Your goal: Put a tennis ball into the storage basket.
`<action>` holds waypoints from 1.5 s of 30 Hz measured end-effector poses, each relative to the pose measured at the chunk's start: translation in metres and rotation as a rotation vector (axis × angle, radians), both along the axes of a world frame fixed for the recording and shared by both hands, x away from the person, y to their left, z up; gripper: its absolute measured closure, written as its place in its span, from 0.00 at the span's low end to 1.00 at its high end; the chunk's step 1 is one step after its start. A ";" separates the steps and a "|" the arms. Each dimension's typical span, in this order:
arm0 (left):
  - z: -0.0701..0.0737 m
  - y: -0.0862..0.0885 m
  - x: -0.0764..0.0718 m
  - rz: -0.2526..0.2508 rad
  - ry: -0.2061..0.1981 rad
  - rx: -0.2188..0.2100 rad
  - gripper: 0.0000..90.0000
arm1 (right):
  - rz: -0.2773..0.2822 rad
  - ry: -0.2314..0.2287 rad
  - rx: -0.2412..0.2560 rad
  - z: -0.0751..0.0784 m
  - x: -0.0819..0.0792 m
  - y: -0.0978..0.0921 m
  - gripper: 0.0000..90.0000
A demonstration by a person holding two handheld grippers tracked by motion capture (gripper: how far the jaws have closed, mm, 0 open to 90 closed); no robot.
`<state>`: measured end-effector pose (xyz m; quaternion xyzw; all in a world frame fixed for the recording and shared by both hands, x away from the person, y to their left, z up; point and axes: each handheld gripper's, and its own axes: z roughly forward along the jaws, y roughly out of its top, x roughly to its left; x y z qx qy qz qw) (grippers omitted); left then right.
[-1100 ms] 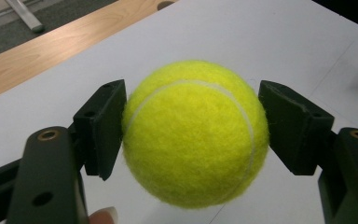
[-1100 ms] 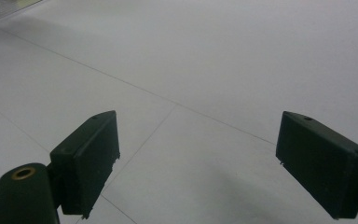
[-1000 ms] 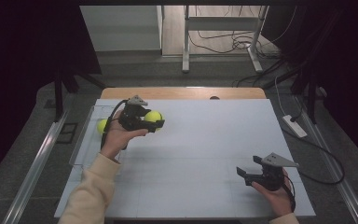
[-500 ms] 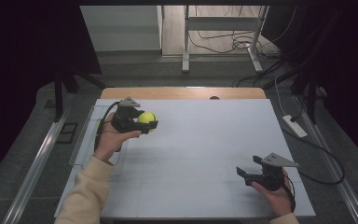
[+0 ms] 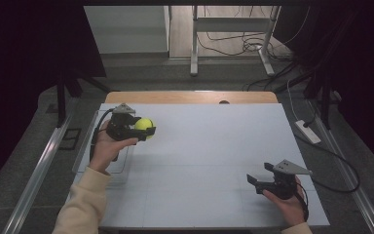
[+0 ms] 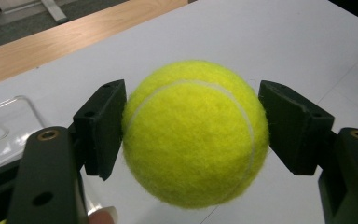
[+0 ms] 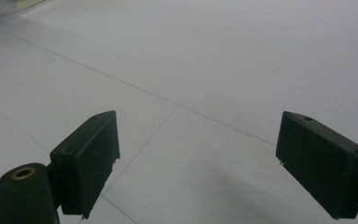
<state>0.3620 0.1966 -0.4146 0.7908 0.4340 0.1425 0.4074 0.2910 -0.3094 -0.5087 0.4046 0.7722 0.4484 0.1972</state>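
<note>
The left gripper [image 5: 143,130] is pinching a yellow tennis ball [image 5: 144,125] between its two black jaws, and in the left gripper view the tennis ball [image 6: 195,133] is sitting squarely in the gap, with one jaw pressing into its fuzzy side and the other jaw lying at its opposite side, where a thin sliver of space may be showing. In the high view the person's left hand [image 5: 108,146] is carrying that gripper over the far left part of the white worktop [image 5: 214,146], and the ball is hanging just above the surface rather than lying on it. Just beside and below this hand, a clear plastic tray [image 5: 121,163] is lying at the left edge of the worktop, and its rounded corner is also showing at the left of the left gripper view. The right gripper [image 5: 254,181] is resting low over the near right part of the worktop, well apart from the ball, in the person's right hand [image 5: 285,204]. In the right gripper view its jaws are standing spread wide with nothing between them, and bare white worktop [image 7: 214,60] is lying ahead of the right gripper [image 7: 193,163].
</note>
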 end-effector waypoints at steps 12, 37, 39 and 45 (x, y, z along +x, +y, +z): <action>-0.002 0.033 -0.010 0.068 0.004 -0.004 0.31 | 0.001 0.002 0.001 0.000 0.000 0.001 0.15; -0.012 0.085 -0.027 0.177 0.010 -0.029 0.31 | -0.001 0.002 0.000 0.000 0.001 0.001 0.15; -0.013 0.088 -0.028 0.186 0.012 -0.032 0.31 | -0.001 0.003 -0.001 0.000 0.001 0.001 0.15; -0.015 0.096 -0.030 0.202 0.016 -0.029 0.31 | 0.000 0.003 -0.004 0.000 0.001 0.001 0.15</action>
